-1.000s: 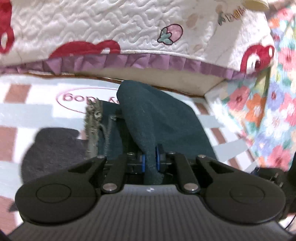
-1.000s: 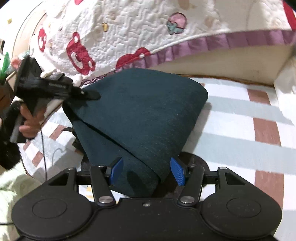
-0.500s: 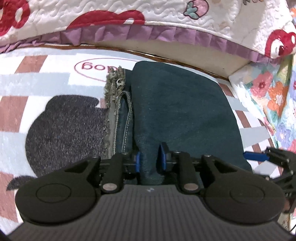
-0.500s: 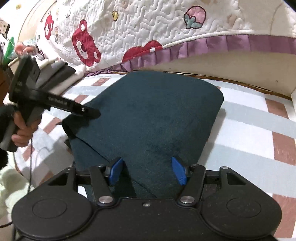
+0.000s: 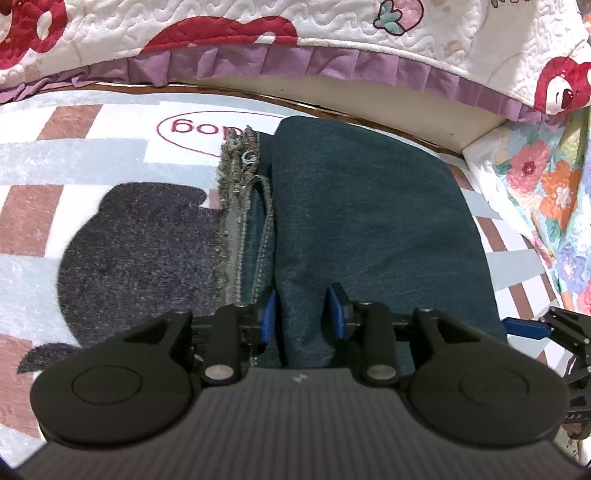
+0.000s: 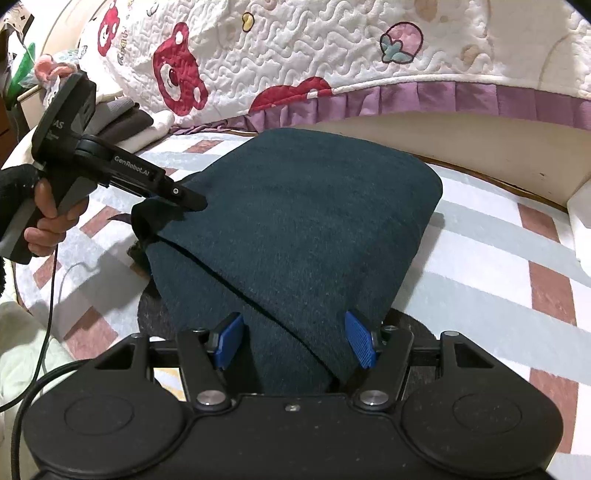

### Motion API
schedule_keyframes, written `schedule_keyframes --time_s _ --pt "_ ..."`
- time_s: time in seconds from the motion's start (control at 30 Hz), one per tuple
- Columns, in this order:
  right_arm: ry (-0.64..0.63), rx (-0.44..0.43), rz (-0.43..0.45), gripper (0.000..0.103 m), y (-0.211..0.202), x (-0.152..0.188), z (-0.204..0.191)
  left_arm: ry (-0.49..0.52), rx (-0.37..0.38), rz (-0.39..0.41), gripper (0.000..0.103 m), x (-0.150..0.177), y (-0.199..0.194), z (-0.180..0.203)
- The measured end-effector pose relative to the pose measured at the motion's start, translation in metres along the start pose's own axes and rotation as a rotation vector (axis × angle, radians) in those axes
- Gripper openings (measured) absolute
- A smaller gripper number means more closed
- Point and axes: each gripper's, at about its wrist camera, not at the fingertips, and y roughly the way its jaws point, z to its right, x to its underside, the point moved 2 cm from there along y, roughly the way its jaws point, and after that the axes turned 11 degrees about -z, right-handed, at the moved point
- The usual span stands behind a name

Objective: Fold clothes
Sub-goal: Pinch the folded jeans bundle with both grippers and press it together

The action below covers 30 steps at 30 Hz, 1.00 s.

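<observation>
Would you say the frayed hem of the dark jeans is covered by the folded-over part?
No, the frayed hem lies exposed on the rug, left of the folded jeans.

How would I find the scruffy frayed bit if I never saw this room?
Look below the white quilt with red bears at the striped rug on the floor. On it lies a folded dark teal garment. Along its left side, in the left wrist view, runs the frayed hem: grey and ragged, near the red oval with letters, while the rest of the cloth is smooth and dark.
</observation>
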Motion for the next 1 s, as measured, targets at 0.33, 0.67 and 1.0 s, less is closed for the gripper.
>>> schedule_keyframes --time_s 0.33,0.67,1.0 --pt "0.344 -0.189 0.012 0.067 -0.017 -0.011 0.064 -0.326 0.062 -0.067 0.075 0.01 -0.029 -0.042" --pt "0.539 -0.267 -0.05 0.067 0.016 -0.013 0.099 -0.588 0.341 -0.032 0.077 0.068 -0.047 -0.051" --pt "0.62 -0.322 -0.047 0.067 0.041 -0.024 0.115 -0.538 0.22 0.017 0.078 0.085 -0.03 -0.038"
